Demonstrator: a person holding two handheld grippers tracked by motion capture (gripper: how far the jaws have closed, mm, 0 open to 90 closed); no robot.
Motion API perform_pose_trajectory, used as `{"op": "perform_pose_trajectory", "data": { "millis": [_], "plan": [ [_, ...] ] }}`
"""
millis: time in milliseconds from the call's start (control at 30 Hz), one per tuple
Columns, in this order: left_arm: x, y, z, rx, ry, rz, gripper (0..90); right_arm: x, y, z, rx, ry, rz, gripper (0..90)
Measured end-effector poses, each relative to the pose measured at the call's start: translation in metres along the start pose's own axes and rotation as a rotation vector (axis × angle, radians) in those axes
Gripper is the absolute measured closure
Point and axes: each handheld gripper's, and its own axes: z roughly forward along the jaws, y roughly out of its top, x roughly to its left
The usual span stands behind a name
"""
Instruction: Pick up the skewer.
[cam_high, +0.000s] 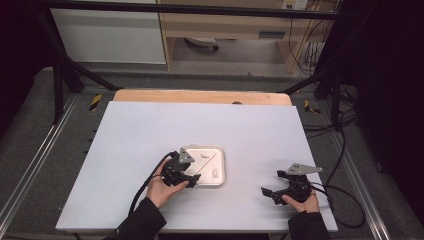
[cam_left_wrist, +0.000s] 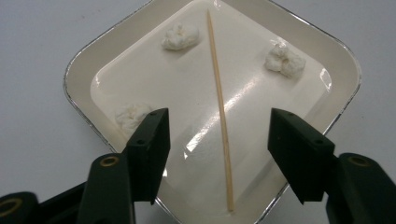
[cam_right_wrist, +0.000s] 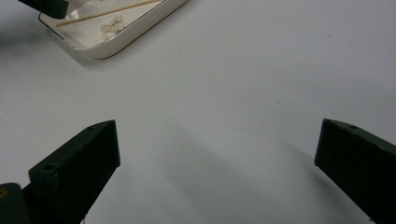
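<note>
I'm lining left gripper (cam_left_wrist: 217, 144) over skewer (cam_left_wrist: 219, 107) lying diagonally in tray (cam_left_wrist: 81, 79) mid-table, jaws apart, nothing gripped; right gripper (cam_right_wrist: 217, 158) released, idle far right. Next: drop lower, pinch squarely on thin stick

Tray (cam_right_wrist: 116, 39) cut off at top edge; skewer (cam_right_wrist: 107, 11) partly hidden.

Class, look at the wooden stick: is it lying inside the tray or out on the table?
Inside. The stick lies flat across the tray, between three white lumps, ends within the rim.
</note>
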Motion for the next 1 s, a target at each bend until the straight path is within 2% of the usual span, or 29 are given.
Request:
{"op": "perform_pose_trajectory", "data": {
  "millis": [33, 67, 167, 200, 333, 367, 433, 733, 1000],
  "plan": [
    [0.000, 0.000, 0.002, 0.002, -0.001, -0.001, 40.5, 0.000, 0.000, 0.000, 0.000, 0.000, 0.000, 0.7],
    [0.000, 0.000, 0.004, 0.009, -0.003, -0.010, 45.7, 0.000, 0.000, 0.000, -0.002, -0.002, -0.003, 0.7],
    [0.000, 0.000, 0.006, 0.014, -0.001, -0.015, 50.5, 0.000, 0.000, 0.000, 0.000, -0.001, -0.002, 0.7],
    [-0.001, 0.000, 0.008, 0.016, -0.003, -0.012, 54.8, 0.000, 0.000, 0.000, -0.002, 0.000, -0.003, 0.7],
    [-0.003, 0.000, 0.008, 0.022, -0.008, -0.003, 63.8, 0.000, 0.000, 0.000, -0.001, -0.001, -0.005, 0.7],
    [-0.003, 0.000, 0.009, 0.025, -0.007, -0.002, 63.8, 0.000, 0.000, 0.000, -0.001, -0.001, -0.005, 0.7],
    [-0.004, -0.001, 0.009, 0.027, -0.007, -0.006, 70.1, 0.000, 0.000, 0.000, 0.000, 0.001, -0.001, 0.7],
    [-0.006, -0.003, 0.012, 0.029, -0.005, -0.010, 81.6, 0.000, 0.000, 0.000, 0.000, 0.001, -0.001, 0.7],
    [-0.010, -0.003, 0.012, 0.027, 0.009, -0.003, 87.0, 0.000, 0.000, 0.000, 0.000, 0.001, -0.002, 0.7]
  ]
}}
